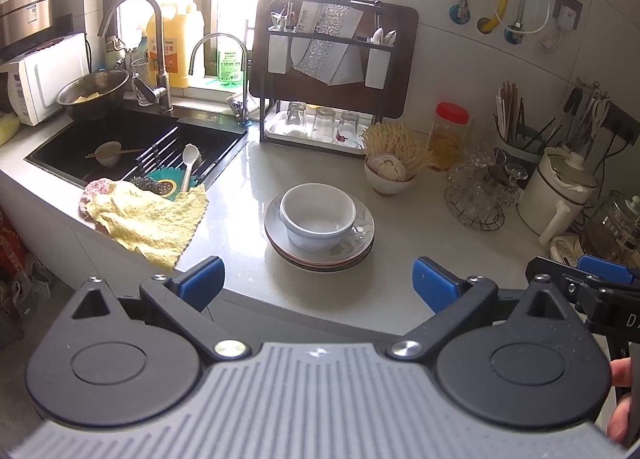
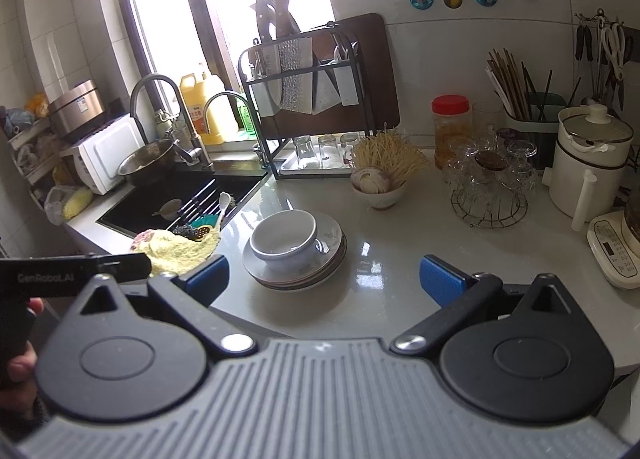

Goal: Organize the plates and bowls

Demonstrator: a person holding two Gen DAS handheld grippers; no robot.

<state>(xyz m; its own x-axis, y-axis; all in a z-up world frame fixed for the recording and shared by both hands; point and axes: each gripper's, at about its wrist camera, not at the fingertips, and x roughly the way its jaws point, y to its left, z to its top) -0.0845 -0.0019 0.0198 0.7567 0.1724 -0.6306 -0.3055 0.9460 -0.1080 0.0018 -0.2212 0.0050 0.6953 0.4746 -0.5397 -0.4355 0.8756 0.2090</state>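
My left tongs (image 1: pixel 318 283) spread apart, empty, low centre of frame, short of worktop (image 1: pixel 420 219) edge. My right tongs (image 2: pixel 324 279) also apart, empty. Bowl (image 1: pixel 318 215) upright on plates (image 1: pixel 320 247), stack mid-frame on worktop, ahead of both tongs, untouched. Yellow cloth (image 1: pixel 148 215) left of stack, by sink (image 1: pixel 136 143). Second bowl (image 1: pixel 390 177) upper right of stack.

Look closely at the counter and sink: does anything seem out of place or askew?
The white bowl sits off-centre and tilted on the stack of plates. The yellow cloth lies crumpled, hanging over the counter edge by the sink.
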